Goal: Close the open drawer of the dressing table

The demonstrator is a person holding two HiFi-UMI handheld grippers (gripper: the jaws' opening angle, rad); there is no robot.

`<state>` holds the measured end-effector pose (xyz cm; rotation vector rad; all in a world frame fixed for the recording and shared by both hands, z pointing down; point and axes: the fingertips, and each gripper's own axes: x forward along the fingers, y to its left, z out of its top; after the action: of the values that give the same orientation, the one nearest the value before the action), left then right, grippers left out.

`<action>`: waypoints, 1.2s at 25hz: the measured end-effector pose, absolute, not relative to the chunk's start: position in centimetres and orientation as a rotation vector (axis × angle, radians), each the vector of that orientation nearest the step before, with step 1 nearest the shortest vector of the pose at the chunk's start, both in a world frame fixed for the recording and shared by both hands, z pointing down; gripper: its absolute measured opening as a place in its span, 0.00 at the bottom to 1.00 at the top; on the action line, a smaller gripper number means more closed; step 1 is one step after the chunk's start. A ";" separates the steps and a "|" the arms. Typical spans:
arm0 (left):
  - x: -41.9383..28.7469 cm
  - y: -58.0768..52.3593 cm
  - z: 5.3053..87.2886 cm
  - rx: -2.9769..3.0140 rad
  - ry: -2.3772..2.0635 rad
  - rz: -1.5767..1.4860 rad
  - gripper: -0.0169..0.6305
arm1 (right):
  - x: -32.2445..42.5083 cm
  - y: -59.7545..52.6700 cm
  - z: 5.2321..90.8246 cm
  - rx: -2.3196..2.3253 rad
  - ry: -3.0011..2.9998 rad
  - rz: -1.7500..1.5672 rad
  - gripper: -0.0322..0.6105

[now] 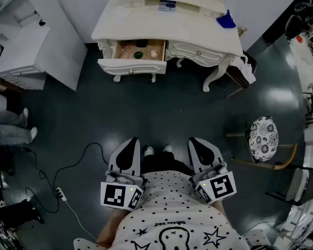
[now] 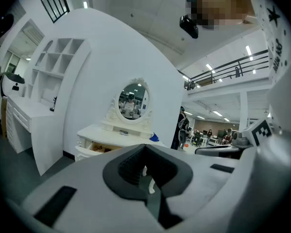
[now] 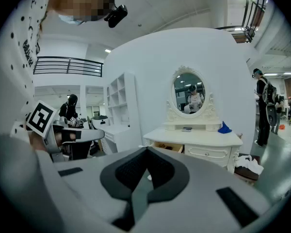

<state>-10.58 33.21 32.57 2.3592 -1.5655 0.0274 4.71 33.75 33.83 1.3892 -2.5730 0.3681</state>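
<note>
Two hand-held grippers are close to the person's body, low in the head view. The left hand-held gripper (image 1: 130, 142) has its grey jaws pressed together, and nothing is between them. The right hand-held gripper (image 1: 196, 142) also has its jaws together and is empty. Both point forward and a little down, toward the cream-white carved dressing table (image 1: 161, 27), which stands well apart from them across the dark glossy floor (image 1: 161, 113).

The wooden-lined drawer with a white front panel (image 1: 131, 65) is on the left side of the dressing table as the head view shows it, and it is pulled out. Inside it lie some small things, among them a small round green thing (image 1: 139, 54) and a pale pink thing (image 1: 154, 53). On the tabletop, near its right end, sits a small blue thing (image 1: 226, 20). An oval mirror in a carved white frame (image 3: 190, 93) rises at the back of the tabletop.

A stool with a round patterned seat (image 1: 263, 138) stands to the right, and a black cable (image 1: 83, 155) lies on the floor at the left.
</note>
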 end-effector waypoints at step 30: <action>-9.1 33.0 31.1 2.384 -1.626 -0.073 0.05 | 7.1 34.8 34.5 1.297 -2.620 0.391 0.06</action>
<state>-9.10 33.01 31.13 2.3844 -1.6262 -0.0734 7.12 34.76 34.46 1.2973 -2.6199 0.3911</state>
